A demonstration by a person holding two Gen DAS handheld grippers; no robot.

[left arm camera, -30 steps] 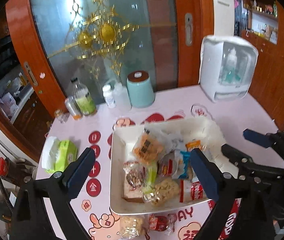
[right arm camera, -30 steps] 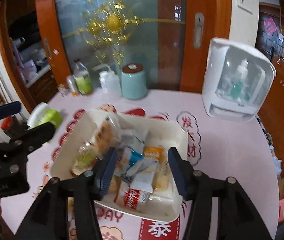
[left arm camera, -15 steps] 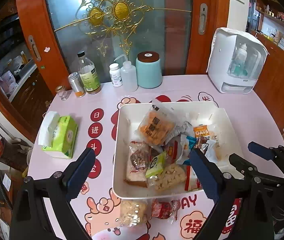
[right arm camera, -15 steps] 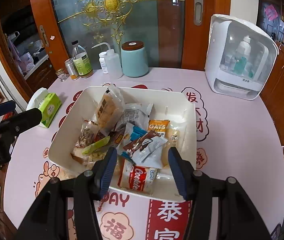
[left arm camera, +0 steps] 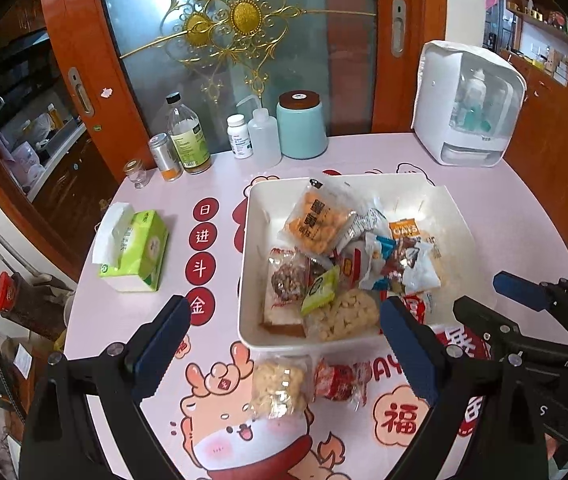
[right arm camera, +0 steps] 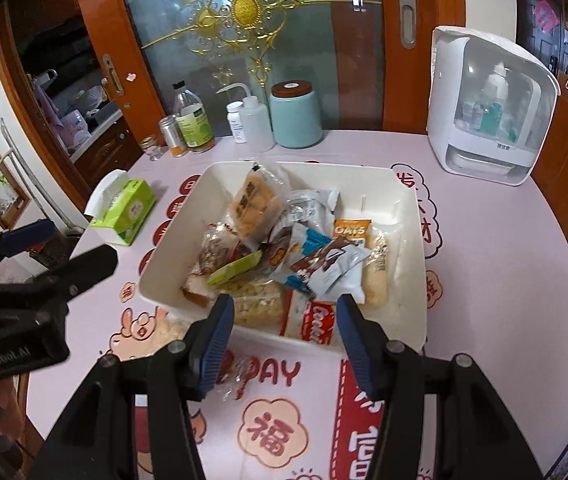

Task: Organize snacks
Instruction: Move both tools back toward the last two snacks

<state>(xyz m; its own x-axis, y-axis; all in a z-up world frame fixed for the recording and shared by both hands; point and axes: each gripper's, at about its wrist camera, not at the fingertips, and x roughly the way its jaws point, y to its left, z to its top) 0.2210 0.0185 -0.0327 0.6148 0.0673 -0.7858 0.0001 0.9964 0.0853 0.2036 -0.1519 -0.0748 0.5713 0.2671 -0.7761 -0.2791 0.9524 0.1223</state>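
Note:
A white square tray (left arm camera: 456,216) (right arm camera: 408,216) in the middle of the table holds several wrapped snacks, among them an orange cracker pack (left arm camera: 316,222) and an OATS bar (right arm camera: 352,230). Two snack packs lie on the table in front of the tray: a pale puffed-snack bag (left arm camera: 278,390) and a red-wrapped one (left arm camera: 338,378). My left gripper (left arm camera: 282,344) is open and empty above these two packs. My right gripper (right arm camera: 284,340) is open and empty at the tray's near edge; it also shows in the left wrist view (left arm camera: 496,300).
A green tissue box (left arm camera: 136,252) lies left of the tray. Bottles, a can and a teal canister (left arm camera: 302,126) stand along the back edge. A white appliance (left arm camera: 468,106) stands at the back right. The table is round with a pink printed cover.
Both grippers have pulled back and risen, so the tray sits farther away and the two packs in front of it show fully. Both stay open.

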